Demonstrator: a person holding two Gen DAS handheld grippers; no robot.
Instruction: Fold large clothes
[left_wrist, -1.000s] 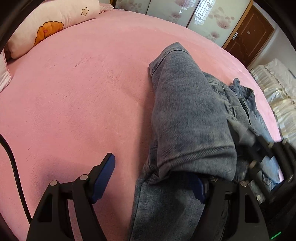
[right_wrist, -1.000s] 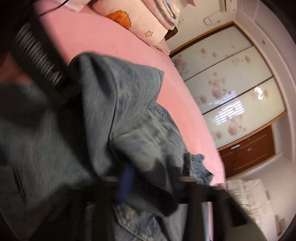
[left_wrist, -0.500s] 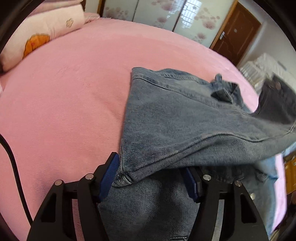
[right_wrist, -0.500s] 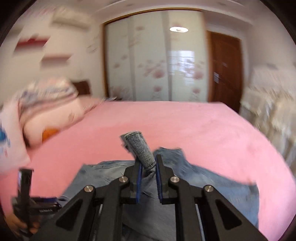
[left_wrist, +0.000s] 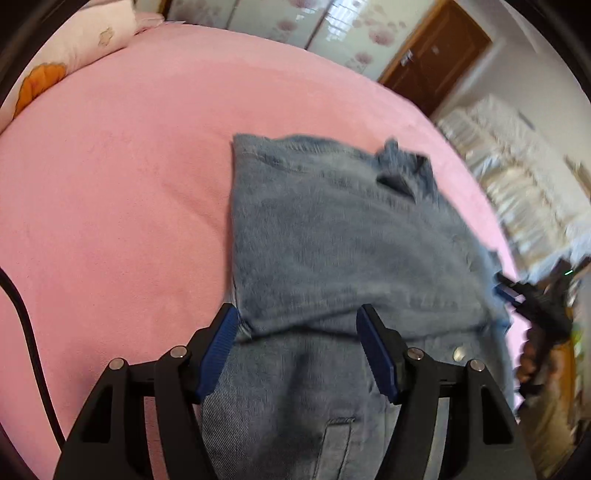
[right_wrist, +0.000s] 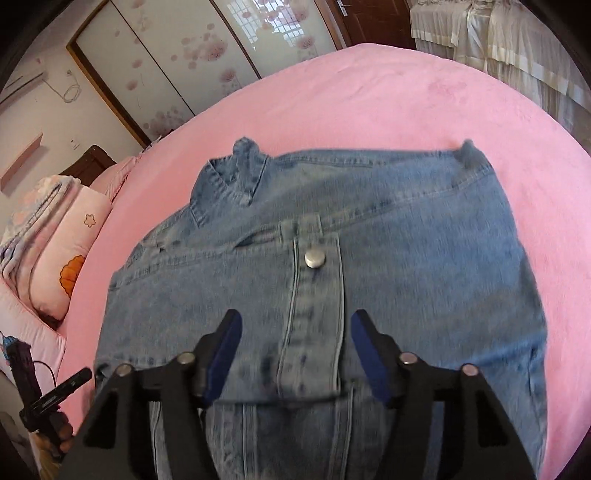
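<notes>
A blue denim jacket (left_wrist: 332, 229) lies folded on the pink bed (left_wrist: 110, 184). My left gripper (left_wrist: 297, 317) hovers open over its near folded edge; the pads do not press the cloth. In the right wrist view the jacket (right_wrist: 406, 258) lies spread, with its metal button (right_wrist: 314, 257) and collar (right_wrist: 236, 173) showing. My right gripper (right_wrist: 295, 319) hangs above the button placket with its jaws opening and nothing pinched between them. The right gripper (left_wrist: 532, 295) also shows at the jacket's right side, in a hand. The left gripper (right_wrist: 55, 395) shows at the lower left.
A pink pillow (left_wrist: 74, 51) with an orange print lies at the bed's far left, and a black cable (left_wrist: 26, 332) runs down the left edge. Flowered sliding doors (right_wrist: 166, 62), a brown door (left_wrist: 436, 48) and white frilled bedding (left_wrist: 517, 177) lie past the bed.
The right gripper swung across to the right with a denim sleeve pinched, then let it go and opened. The jacket's top layer now lies flat. The left gripper rose slightly.
</notes>
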